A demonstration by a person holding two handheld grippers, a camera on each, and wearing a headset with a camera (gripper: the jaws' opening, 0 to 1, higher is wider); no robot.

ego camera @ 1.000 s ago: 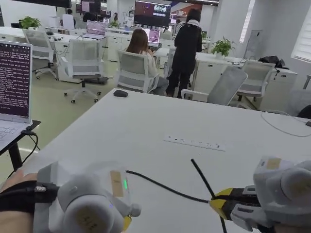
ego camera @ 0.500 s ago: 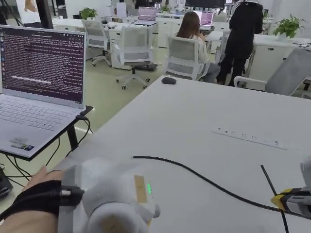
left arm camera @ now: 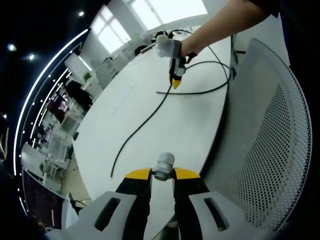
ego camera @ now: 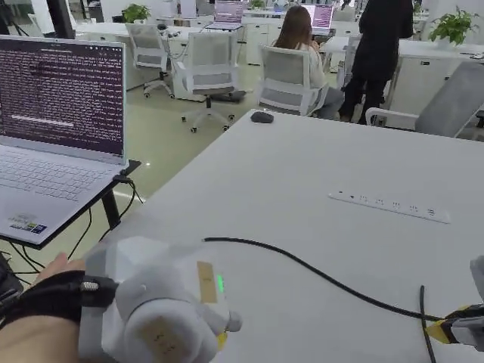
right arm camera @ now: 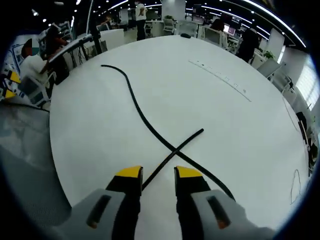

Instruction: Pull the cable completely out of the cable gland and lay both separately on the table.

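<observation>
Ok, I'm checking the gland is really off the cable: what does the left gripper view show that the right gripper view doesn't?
Left gripper view: the cable gland clamped in the tongs of the left gripper, apart from the near end of the cable; the right gripper at the cable's far part; a mesh chair back. Right gripper view: the cable crossing over itself just ahead of the right tongs, which stand parted around it, and a power strip. Both: the black cable lying on the white table.
</observation>
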